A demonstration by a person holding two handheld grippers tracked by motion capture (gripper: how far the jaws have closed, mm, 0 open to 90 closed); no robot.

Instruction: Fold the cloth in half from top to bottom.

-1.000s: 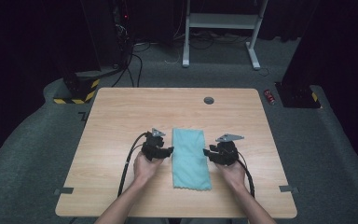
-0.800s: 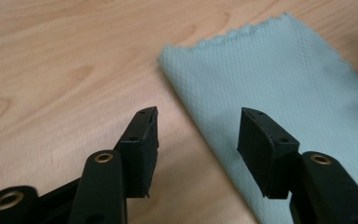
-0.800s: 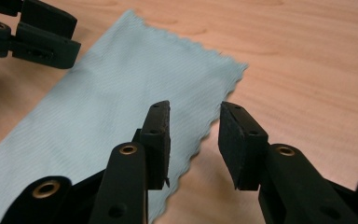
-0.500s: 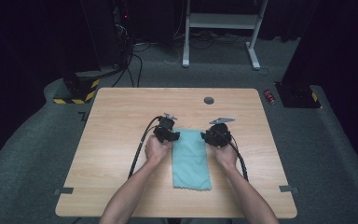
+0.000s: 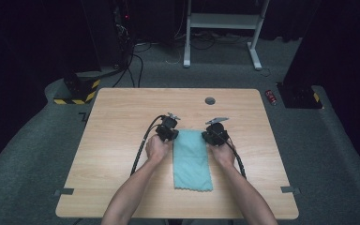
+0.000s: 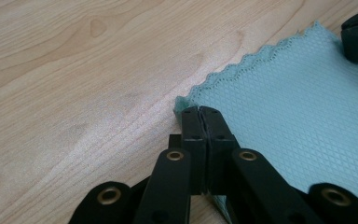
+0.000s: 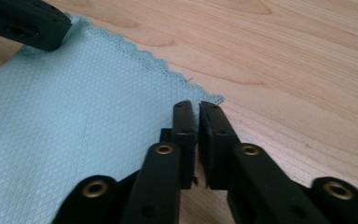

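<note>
- High view showed your hands at the far end of a teal cloth (image 5: 192,160) that lay lengthwise on the wooden table (image 5: 122,122), its near end toward you, short of the near edge.
- You held the left gripper (image 5: 169,134) at the cloth's far left corner and the right gripper (image 5: 214,136) at its far right corner; from above, the jaws themselves were too small to read.
- Left gripper view gave the detail: the jaws had just closed and sat pressed together on the cloth's scalloped corner (image 6: 186,101), with teal fabric caught between them.
- Right gripper view showed its jaws likewise just closed, tips at the other scalloped corner (image 7: 205,99), with only a thin slit left; whether the cloth sat inside that slit you could not tell from this angle.
- Each gripper view also caught the other gripper's black tip at the opposite corner.
- Only the high view took in a round grommet (image 5: 210,101) near the far edge and a red can (image 5: 271,97) on the floor.
</note>
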